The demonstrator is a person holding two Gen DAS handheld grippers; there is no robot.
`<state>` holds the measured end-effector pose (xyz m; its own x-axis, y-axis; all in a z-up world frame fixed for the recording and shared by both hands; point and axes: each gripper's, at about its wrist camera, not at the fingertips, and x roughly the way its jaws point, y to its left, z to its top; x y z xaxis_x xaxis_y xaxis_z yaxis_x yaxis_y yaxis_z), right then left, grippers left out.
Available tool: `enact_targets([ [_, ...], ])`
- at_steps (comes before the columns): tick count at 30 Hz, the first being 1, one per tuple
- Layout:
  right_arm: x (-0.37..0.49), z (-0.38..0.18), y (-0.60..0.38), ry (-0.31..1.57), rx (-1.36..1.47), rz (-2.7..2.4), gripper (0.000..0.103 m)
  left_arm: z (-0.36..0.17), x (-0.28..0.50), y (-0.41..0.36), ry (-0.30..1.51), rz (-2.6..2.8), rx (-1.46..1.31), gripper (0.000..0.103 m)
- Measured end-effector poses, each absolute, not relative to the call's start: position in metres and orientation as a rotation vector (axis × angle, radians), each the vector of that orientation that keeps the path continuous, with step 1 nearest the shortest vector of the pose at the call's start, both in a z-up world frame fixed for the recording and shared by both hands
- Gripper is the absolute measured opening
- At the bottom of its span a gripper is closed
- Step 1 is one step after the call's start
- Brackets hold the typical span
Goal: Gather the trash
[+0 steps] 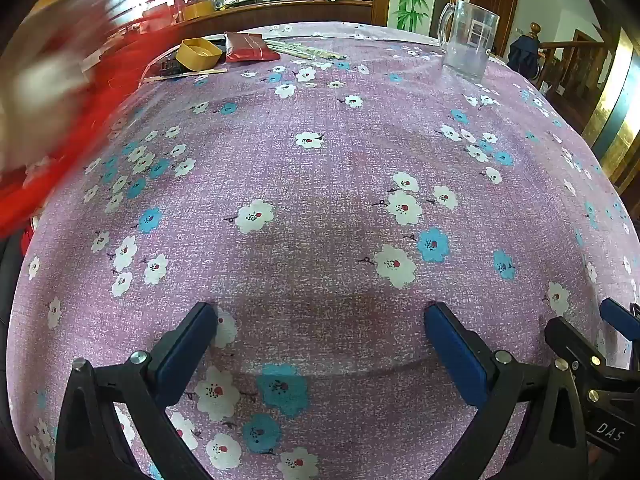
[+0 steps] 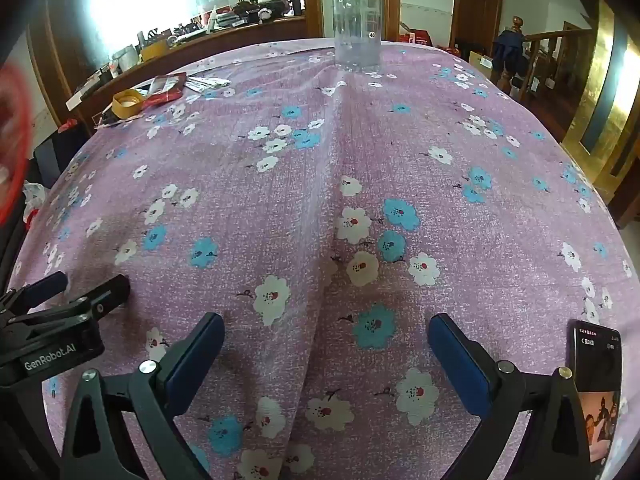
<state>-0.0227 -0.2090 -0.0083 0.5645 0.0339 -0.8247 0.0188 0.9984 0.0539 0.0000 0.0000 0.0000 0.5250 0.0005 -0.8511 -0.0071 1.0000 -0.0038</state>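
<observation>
Taking the glass mug (image 1: 468,40) as the landmark, the trash sits well to its left, bunched at the far left edge of the surface (image 1: 328,184). There a yellow tub (image 1: 199,54) rests beside a red foil packet (image 1: 248,48), with a loose wooden stick (image 1: 186,75) in front of the tub and wrapped chopsticks (image 1: 308,51) lying between the packet and the mug. A blurred red shape (image 1: 60,128) crosses the left margin of the left wrist view; what it is cannot be told.

From that cluster across to the mug and forward to the near edge, the flowered purple cloth lies bare, so there is open room in front of the mug. A raised fold in the cloth runs from the mug's base toward the near side in the right wrist view.

The left claw (image 1: 320,344) hangs over the bare cloth, near side of the mug, its blue pads spread wide with nothing between them. The right claw (image 2: 324,356) hangs just beside it, equally wide and empty. A phone (image 2: 598,392) with a lit screen lies at the near right edge, well apart from the mug.
</observation>
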Motion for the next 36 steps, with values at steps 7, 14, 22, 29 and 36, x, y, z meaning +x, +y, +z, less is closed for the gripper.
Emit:
enact_targets([
  [7, -0.025, -0.0104, -0.2093, 0.971, 0.057, 0.003, 0.103, 0.0001, 0.0, 0.0, 1.019, 0.004, -0.008, 0.103],
  [14, -0.023, -0.0083, -0.208, 0.974, 0.056, 0.0, 0.103, 0.0014, 0.0015, -0.0015, 1.019, 0.004, -0.007, 0.103],
  [22, -0.0238, -0.0082, -0.2111, 0.966, 0.074, 0.007, 0.103, 0.0012, 0.0017, -0.0005, 1.019, 0.004, -0.008, 0.103],
  [29, -0.0243, -0.0077, -0.2109, 0.966, 0.072, 0.007, 0.103, 0.0012, 0.0017, -0.0005, 1.019, 0.004, -0.008, 0.103],
  [36, -0.024, -0.008, -0.209, 0.974, 0.054, 0.004, 0.103, 0.0011, 0.0016, -0.0006, 1.018, 0.004, -0.008, 0.103],
])
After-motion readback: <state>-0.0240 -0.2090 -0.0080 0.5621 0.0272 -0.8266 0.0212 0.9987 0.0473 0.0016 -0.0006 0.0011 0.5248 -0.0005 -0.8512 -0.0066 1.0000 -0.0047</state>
